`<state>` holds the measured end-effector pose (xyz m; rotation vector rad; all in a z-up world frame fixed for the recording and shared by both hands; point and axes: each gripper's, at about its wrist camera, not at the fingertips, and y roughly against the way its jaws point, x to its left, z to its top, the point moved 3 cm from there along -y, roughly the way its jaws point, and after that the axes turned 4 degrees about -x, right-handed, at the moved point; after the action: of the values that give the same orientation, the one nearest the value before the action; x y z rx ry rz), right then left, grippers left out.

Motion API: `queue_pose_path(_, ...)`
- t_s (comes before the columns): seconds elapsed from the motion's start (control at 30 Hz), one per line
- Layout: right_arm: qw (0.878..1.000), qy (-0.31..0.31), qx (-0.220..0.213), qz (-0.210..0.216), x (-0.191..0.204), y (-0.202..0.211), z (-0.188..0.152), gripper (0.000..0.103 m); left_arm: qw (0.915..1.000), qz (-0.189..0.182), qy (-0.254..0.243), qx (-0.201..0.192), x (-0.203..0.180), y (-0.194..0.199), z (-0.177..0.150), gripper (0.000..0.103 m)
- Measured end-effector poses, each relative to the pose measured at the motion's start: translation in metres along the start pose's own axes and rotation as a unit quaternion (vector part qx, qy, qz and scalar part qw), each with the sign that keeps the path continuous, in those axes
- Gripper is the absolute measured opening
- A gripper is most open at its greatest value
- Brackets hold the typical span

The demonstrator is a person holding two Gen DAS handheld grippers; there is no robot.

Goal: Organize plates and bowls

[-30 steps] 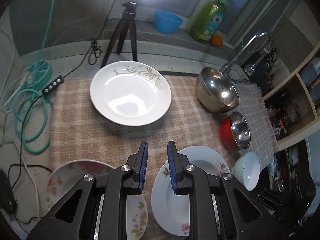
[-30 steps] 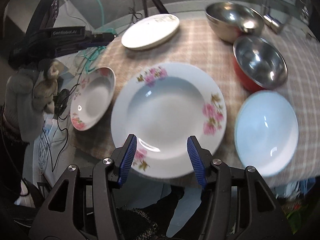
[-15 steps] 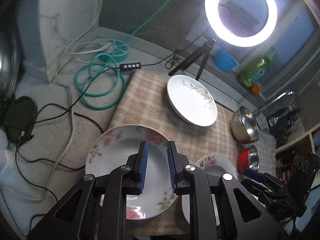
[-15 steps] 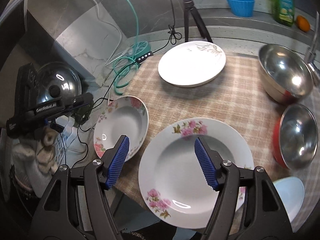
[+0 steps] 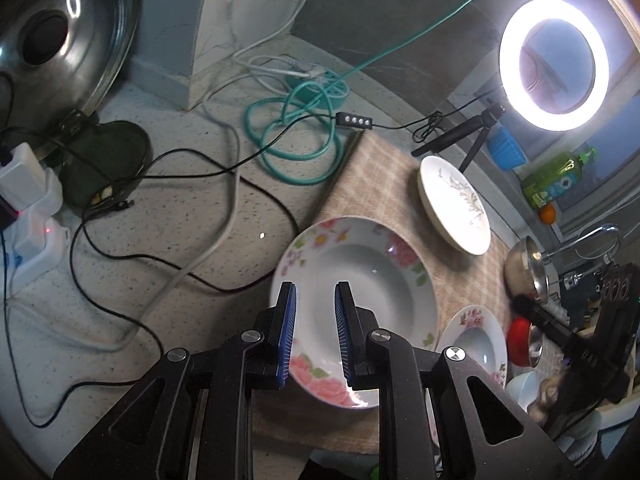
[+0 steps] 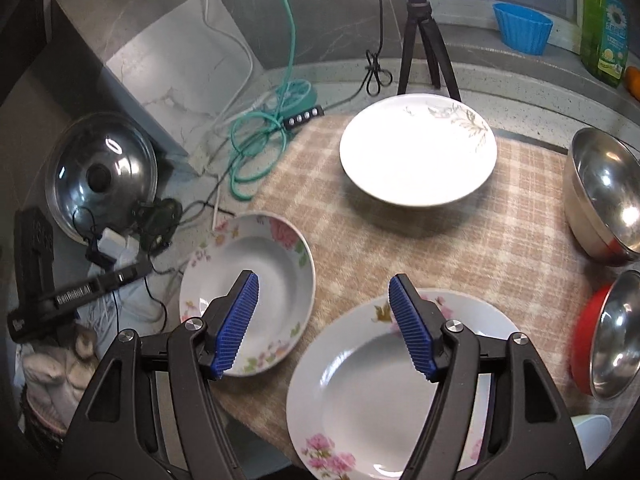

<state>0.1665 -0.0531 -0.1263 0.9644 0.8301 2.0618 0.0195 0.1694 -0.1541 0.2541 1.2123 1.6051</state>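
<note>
Both grippers hovered unladen over the plates.
Left gripper (image 5: 315, 334) stood narrowly parted above the pink-flowered plate (image 5: 360, 276); right gripper (image 6: 325, 326) gaped wide over the larger floral plate (image 6: 384, 396) on the checked mat (image 6: 500, 248).

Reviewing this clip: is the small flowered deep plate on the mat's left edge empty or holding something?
Empty. The small flowered plate shows a bare white well in both wrist views, and the left gripper hangs above it, open and holding nothing.

Three round white ceramic plates: two pink-flowered (image 6: 248, 292) (image 6: 384, 396), one grey-leafed (image 6: 418, 150). Three bowls: large bare steel (image 6: 604, 196), red-sided steel (image 6: 608, 334), small white (image 5: 524, 394).
</note>
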Motion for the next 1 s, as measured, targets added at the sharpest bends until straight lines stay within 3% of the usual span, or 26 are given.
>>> queue_pose_path(0.2, 0.998, 0.051, 0.028, -0.023, 0.015, -0.026, 0.006, 0.071, 0.9998, 0.010, 0.008, 0.017, 0.015, -0.011, -0.010, 0.018)
queue_pose_path(0.5, 0.997, 0.038, 0.056, -0.040, 0.010, -0.056, 0.003, 0.070, 0.9993, 0.004, 0.017, 0.032, 0.026, -0.024, -0.014, 0.018)
queue_pose_path(0.67, 0.996, 0.016, 0.087, -0.031, 0.003, -0.074, -0.002, 0.041, 0.9991, 0.003, 0.021, 0.037, 0.031, -0.030, -0.013, 0.018)
queue_pose_path(0.83, 0.993, 0.009, 0.114, -0.020, 0.001, -0.090, -0.010, 0.040, 0.9985, -0.003, 0.023, 0.049, 0.034, -0.038, -0.014, 0.018)
queue_pose_path(1.0, 0.992, -0.003, 0.129, -0.010, 0.001, -0.100, -0.016, 0.031, 0.9983, -0.011, 0.018, 0.054, 0.033, -0.042, -0.016, 0.018)
